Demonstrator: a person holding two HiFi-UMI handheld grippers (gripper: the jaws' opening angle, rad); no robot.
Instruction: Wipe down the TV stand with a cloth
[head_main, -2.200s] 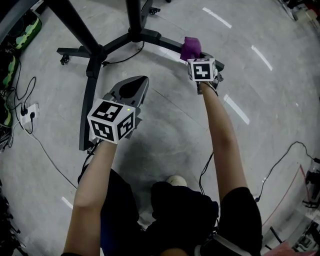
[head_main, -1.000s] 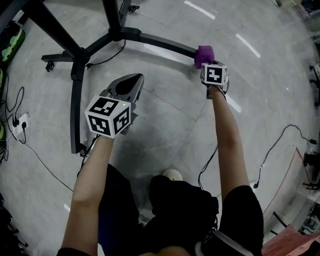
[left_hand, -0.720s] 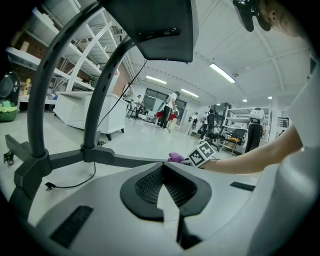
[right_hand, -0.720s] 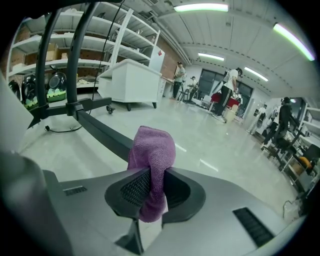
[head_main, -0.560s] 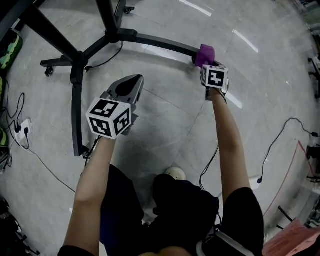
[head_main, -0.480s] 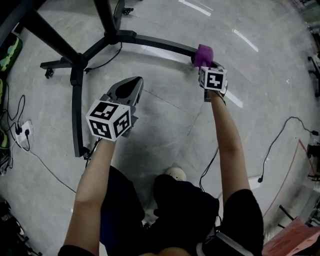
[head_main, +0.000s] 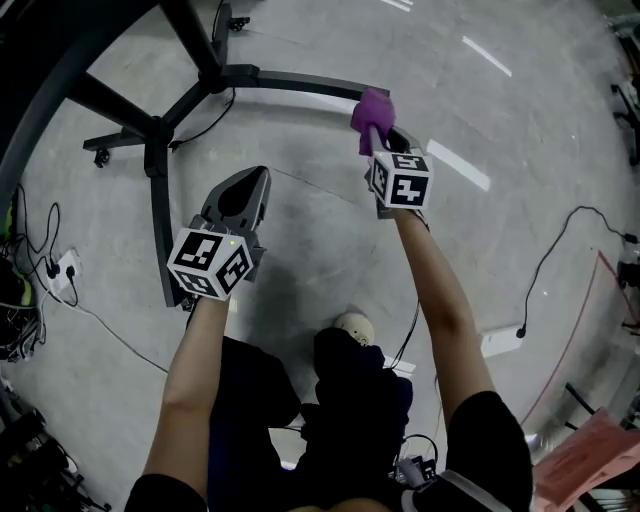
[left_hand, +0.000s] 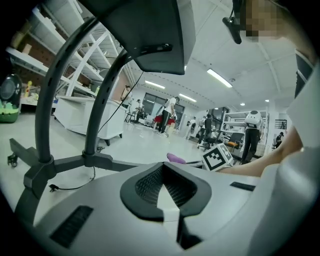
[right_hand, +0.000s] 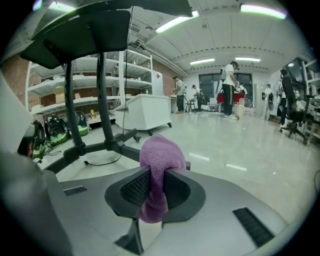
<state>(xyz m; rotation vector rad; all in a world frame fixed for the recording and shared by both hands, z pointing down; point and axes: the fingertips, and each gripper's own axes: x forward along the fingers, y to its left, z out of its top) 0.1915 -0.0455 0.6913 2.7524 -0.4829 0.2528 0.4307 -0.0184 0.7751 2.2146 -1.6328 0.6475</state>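
No text, brand, number or sign can be read in any view. The cube (head_main: 210, 263) on the left gripper (head_main: 243, 190) and the cube (head_main: 401, 178) on the right gripper (head_main: 378, 140) bear only black-and-white square markers, with no letters or digits.
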